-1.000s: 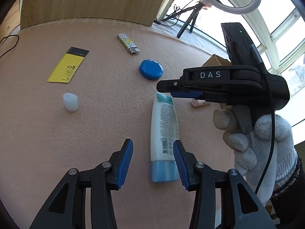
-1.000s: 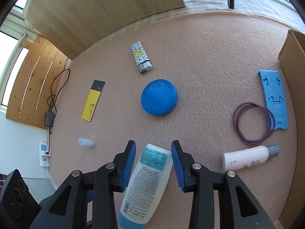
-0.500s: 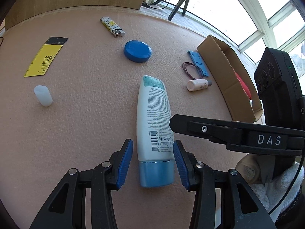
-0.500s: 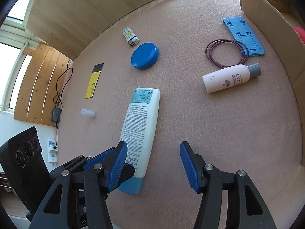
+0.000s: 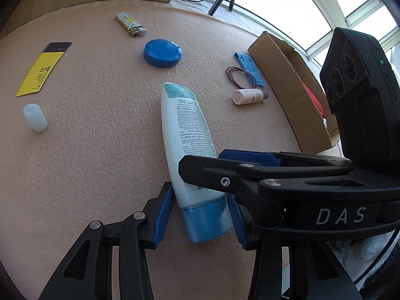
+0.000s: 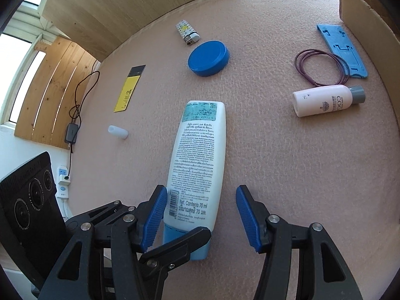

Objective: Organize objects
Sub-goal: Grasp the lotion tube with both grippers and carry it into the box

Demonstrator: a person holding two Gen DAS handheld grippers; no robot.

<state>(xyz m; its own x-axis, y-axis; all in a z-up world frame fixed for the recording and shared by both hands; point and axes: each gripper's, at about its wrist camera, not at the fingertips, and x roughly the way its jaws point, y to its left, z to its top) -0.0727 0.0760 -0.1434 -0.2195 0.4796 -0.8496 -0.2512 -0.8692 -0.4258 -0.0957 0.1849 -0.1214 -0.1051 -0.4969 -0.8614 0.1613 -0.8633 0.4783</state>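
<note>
1. Starting nearest, we see the left gripper (image 5: 201,216) with its blue pads set either side of the blue cap end of the white tube (image 5: 186,135) — pads hard against the cap or just beside it, but we cannot tell whether they are pressing, so we will not call it a firm clamp.
2. We find the right gripper (image 6: 202,216) spread wide: one pad is just beside the tube's (image 6: 197,155) lower body, the other well clear of it. Its fingers cross over the left gripper's.
3. We read the tube as lying flat, long axis running straight away from both grippers, cap nearest, crimped end far. Both hands are at the cap end; the left is the closer fit, so we judge the lift is its job.
4. Beyond the tube sit a blue lid (image 5: 162,53), a lighter (image 5: 130,24), a yellow card (image 5: 43,68) and a small white cap (image 5: 35,118) off to the left.
5. Rightward lie a small pink bottle (image 6: 327,100), a purple cord loop (image 6: 322,68) and a blue plastic stand (image 6: 342,50), just beside an open cardboard box (image 5: 290,87) — our likely destination.
6. Everything rests on a pink foam mat (image 5: 100,150); windows and wooden panels lie behind.
</note>
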